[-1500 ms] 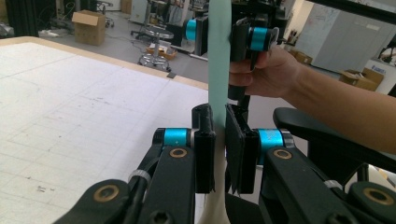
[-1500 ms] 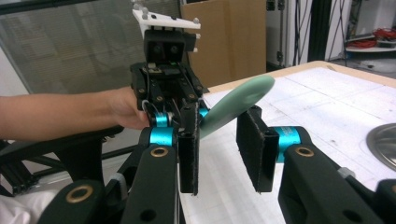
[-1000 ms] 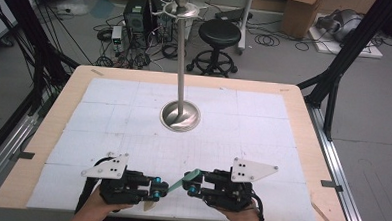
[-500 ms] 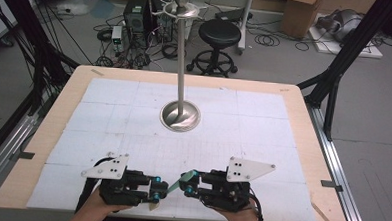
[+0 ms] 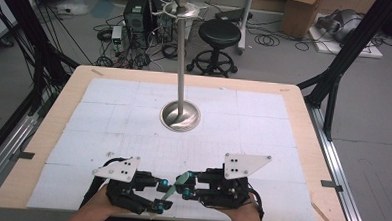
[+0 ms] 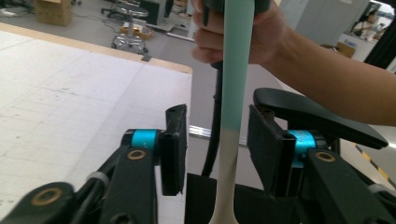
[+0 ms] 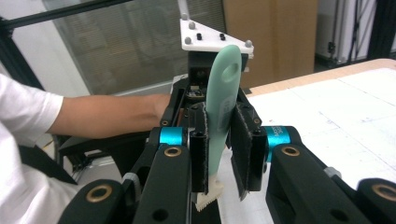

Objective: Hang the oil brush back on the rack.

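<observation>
A slim mint-green and white utensil hangs between my two grippers near the table's front edge. My right gripper is shut on it; in the right gripper view both pads press its green handle, whose holed end points at the other gripper. My left gripper is open. In the left gripper view its jaws stand either side of the handle with a gap on each side.
A tall metal stand with a round base rises from the middle of the white-covered table. A stool, cables and boxes lie on the floor beyond the far edge.
The two grippers have drawn closer together. The left gripper's open jaws now straddle the utensil that the right gripper holds.
</observation>
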A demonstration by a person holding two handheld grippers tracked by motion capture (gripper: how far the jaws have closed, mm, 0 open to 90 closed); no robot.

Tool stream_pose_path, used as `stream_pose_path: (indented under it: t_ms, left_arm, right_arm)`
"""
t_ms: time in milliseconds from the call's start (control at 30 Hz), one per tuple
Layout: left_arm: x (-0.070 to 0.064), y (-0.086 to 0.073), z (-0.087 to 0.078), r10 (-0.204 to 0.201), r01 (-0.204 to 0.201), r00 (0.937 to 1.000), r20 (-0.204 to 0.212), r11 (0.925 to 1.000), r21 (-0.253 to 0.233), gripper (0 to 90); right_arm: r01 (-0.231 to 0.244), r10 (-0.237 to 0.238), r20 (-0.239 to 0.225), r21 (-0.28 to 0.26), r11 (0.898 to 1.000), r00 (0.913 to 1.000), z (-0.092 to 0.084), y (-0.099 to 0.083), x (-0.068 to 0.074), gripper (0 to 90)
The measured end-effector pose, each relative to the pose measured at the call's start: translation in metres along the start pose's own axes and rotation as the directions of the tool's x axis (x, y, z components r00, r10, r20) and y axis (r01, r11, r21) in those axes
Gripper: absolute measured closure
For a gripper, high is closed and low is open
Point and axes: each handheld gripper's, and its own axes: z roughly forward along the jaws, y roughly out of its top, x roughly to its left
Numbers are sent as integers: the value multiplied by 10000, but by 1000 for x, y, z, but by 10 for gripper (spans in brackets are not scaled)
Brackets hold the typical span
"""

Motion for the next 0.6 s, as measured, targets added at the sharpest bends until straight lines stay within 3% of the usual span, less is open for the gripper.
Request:
stream_pose_path:
  t_ms: [167,300,400,433,467,533,600]
  left_arm:
    - [-1,0,-1,200,-201,9996,192,9998,27,755]
    - [-2,-1,0,391,-392,9989,255,9992,30,819]
    - [-3,-1,0,403,-403,9991,-163,9992,-28,823]
    - [-3,0,-1,377,-381,9987,-331,9992,-94,826]
    - [-3,0,-1,377,-384,9980,-510,9992,-125,826]
    - [-3,0,-2,337,-361,9954,-899,9990,-252,827]
    - [-4,0,-3,328,-389,9906,-1327,9983,-436,827]
  right_arm:
    - [100,-101,-231,-40,9999,9997,0,2,-1,774]
    - [163,-166,-235,-117,9998,9996,0,0,0,776]
    - [45,-47,-57,-225,9997,10000,1,-1,0,774]
    - [-145,159,324,-425,9990,9993,1,-1,0,750]
    - [-145,159,324,-425,9990,9993,1,-1,0,750]
    - [-394,448,652,-821,9958,9969,-2,-2,0,627]
    - [-551,677,1054,-1184,9914,9921,-5,-2,0,568]
